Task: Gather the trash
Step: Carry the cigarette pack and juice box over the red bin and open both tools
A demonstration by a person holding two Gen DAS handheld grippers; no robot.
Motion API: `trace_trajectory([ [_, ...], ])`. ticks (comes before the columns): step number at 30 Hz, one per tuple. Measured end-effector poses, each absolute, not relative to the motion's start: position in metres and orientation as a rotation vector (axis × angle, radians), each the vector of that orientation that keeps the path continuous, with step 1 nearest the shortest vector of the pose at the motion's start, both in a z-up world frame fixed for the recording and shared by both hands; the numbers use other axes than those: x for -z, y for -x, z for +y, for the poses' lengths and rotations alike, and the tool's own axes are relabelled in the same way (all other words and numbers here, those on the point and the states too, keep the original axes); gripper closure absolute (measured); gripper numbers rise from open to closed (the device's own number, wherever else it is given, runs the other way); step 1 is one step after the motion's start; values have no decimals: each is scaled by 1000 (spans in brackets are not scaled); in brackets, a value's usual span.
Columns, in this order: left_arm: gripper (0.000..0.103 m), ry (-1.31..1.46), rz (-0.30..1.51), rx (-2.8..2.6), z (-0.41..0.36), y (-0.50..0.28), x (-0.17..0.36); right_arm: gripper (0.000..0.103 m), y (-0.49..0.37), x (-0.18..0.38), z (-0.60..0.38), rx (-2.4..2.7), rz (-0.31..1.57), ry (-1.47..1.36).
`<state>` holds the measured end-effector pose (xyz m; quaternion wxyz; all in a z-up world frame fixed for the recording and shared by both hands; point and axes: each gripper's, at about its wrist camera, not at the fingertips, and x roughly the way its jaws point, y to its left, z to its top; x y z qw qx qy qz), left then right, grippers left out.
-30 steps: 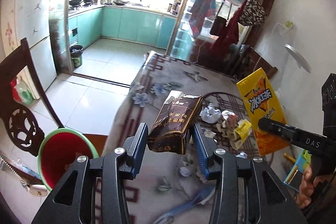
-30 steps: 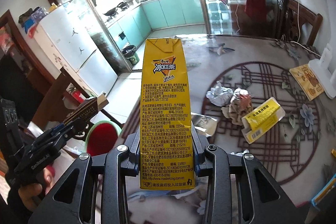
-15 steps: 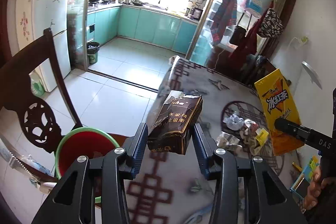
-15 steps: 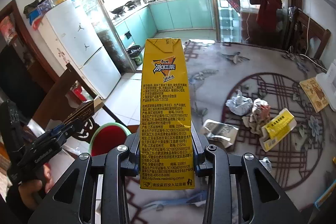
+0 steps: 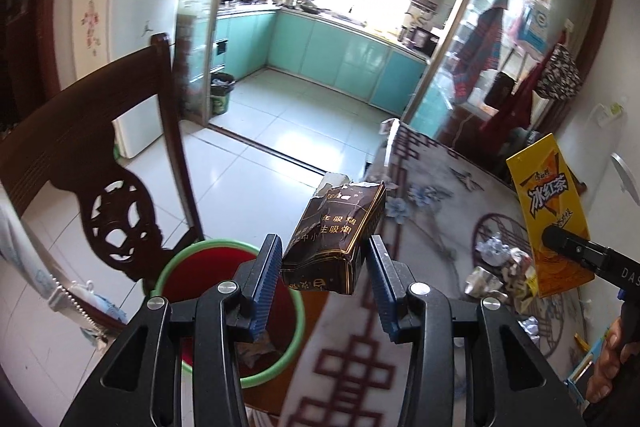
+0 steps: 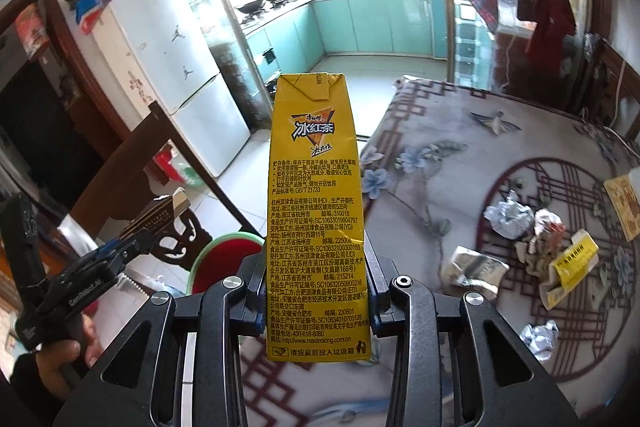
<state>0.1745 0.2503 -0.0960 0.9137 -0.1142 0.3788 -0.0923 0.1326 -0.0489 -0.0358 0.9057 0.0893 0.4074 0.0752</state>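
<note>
Currently a torn dark cigarette pack (image 5: 336, 231) is being gripped between the blue pads (image 5: 266, 283) of the left gripper (image 5: 322, 287), jaws closed on its sides. Pack is being held tilted, torn end toward 12 o'clock, beside the table (image 5: 432, 195) edge. Red bin with green rim (image 5: 296, 311) is being seen at 7 o'clock of the pack, on the floor, partly hidden behind the left finger; crumpled scrap is sitting inside it. Carved wooden chair (image 5: 116, 195) is standing at 9 o'clock of the bin.

Yellow iced-tea carton (image 6: 316, 215) is being clamped upright by the right gripper (image 6: 316, 291), jaws closed on its lower half. Bin is being partly hidden behind the carton at 8 o'clock. Crumpled wrappers (image 6: 536, 247) are lying on the table at 3 o'clock of the carton, well apart from it.
</note>
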Motion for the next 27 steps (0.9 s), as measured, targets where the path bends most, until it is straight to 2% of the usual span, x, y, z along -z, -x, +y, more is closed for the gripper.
trace_trajectory([
  [16, 61, 268, 816, 63, 306, -187, 122, 69, -163, 55, 9, -275, 908, -136],
  [27, 61, 272, 876, 12, 319, -200, 149, 69, -176, 103, 58, -418, 1085, -135],
])
